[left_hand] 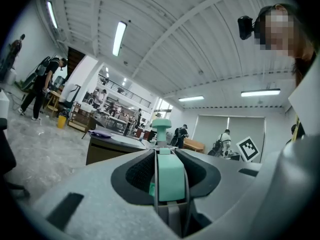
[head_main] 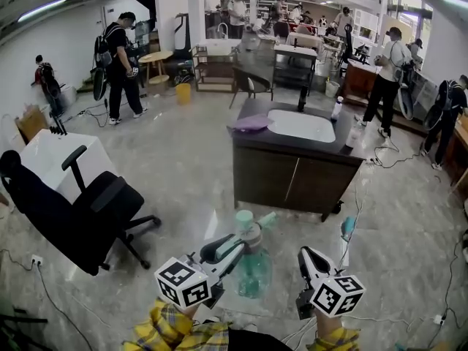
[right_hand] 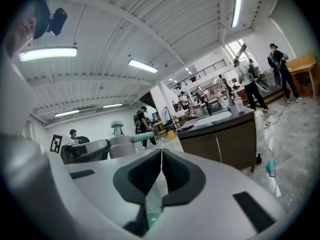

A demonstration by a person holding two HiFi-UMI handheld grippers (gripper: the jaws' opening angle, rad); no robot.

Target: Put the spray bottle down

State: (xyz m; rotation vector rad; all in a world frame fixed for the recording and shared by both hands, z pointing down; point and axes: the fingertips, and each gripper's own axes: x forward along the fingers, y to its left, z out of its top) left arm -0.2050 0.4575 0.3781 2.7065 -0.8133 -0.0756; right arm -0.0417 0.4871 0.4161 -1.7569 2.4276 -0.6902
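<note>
Your left gripper (head_main: 232, 248) is clamped on the spray bottle (head_main: 254, 269) - in the left gripper view the mint-green neck piece sits squeezed between the two dark pads, with the round pump cap poking up just past the tips. The bottle is off the ground, held in the air low in front of you. Its clear green body hangs below the jaws over the pale floor (head_main: 190, 174) and its nozzle points toward the right. Your right gripper (head_main: 306, 257) is just beside the bottle on its right, not touching it, jaws together and pads meeting at the tips in the right gripper view (a thin pale-green sliver shows lower in the slit, can't tell what it is). From that view the bottle's cap and nozzle sit off to the left of the jaws. Ahead of both grippers stands a dark cabinet (head_main: 292, 178), well apart from the bottle, with a white basin (head_main: 301, 125) set in its top. A purple cloth (head_main: 251, 123) lies at the top's left end and a small white bottle (head_main: 336, 108) stands near its far right edge. A black office chair (head_main: 73, 210) is off to your left. Your plaid yellow sleeves (head_main: 175, 329) show at the bottom edge - several people stand at the back of the room.
</note>
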